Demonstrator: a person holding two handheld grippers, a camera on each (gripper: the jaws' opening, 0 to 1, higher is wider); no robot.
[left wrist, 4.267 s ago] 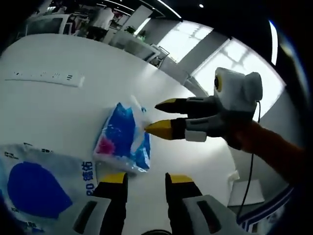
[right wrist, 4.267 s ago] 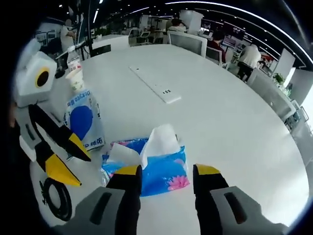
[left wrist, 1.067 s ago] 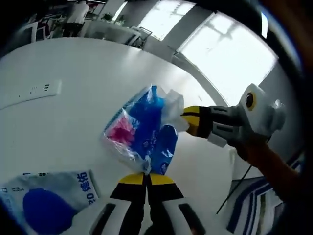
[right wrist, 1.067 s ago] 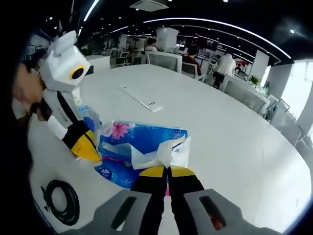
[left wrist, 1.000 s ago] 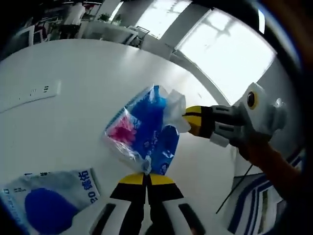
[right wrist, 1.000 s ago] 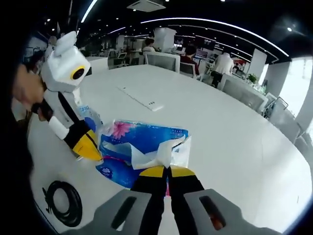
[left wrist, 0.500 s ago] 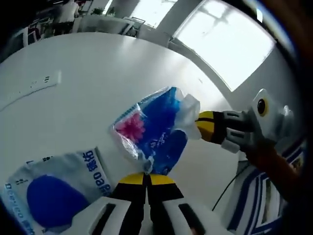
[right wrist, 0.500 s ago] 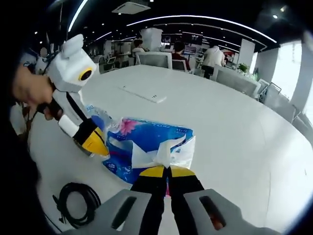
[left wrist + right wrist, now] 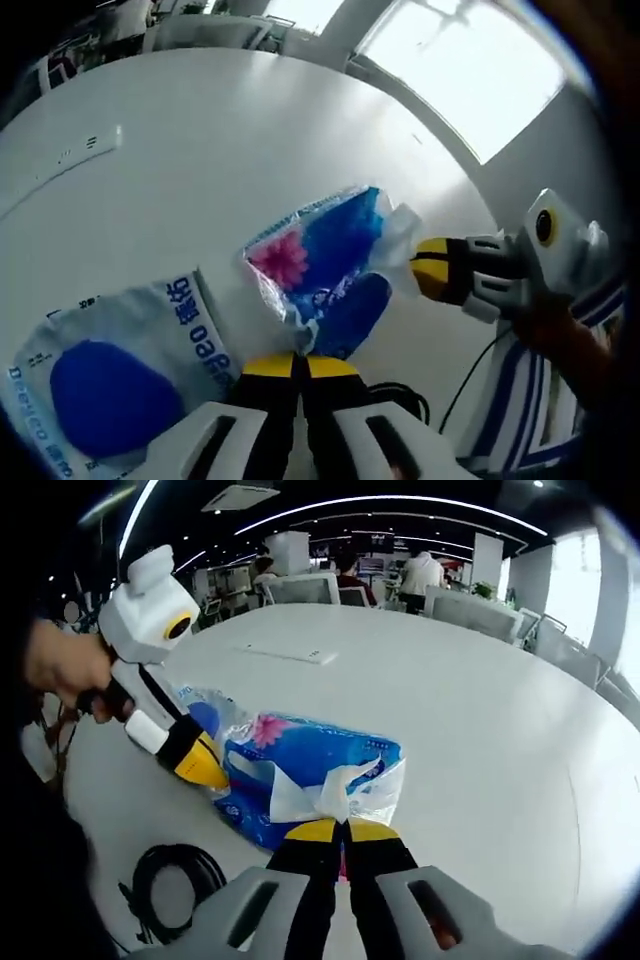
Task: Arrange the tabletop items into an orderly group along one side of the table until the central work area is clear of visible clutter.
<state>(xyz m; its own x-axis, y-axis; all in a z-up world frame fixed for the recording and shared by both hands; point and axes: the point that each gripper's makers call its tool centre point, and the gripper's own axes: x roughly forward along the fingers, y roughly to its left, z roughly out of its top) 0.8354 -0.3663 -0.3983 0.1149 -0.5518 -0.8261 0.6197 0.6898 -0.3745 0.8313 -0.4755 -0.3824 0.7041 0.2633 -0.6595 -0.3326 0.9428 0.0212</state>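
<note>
**Both grippers clamped on tissue pack**

Your left gripper (image 9: 299,366) and right gripper (image 9: 344,831) each pinch opposite ends of the blue plastic tissue pack (image 9: 305,775) over the white round table (image 9: 480,710). White-and-blue bag (image 9: 110,365) alongside, black coiled cable (image 9: 170,885) near the edge, white power strip (image 9: 285,654) beyond.

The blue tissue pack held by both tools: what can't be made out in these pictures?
- Tissue pack: right gripper view, its near end hidden behind the right tool.
- White pouch: left gripper view, cut by the rim; small print too fine.
- Black cable: right gripper view, its ends run off the edge.
- Left tool: what it pinches is unclear.
</note>
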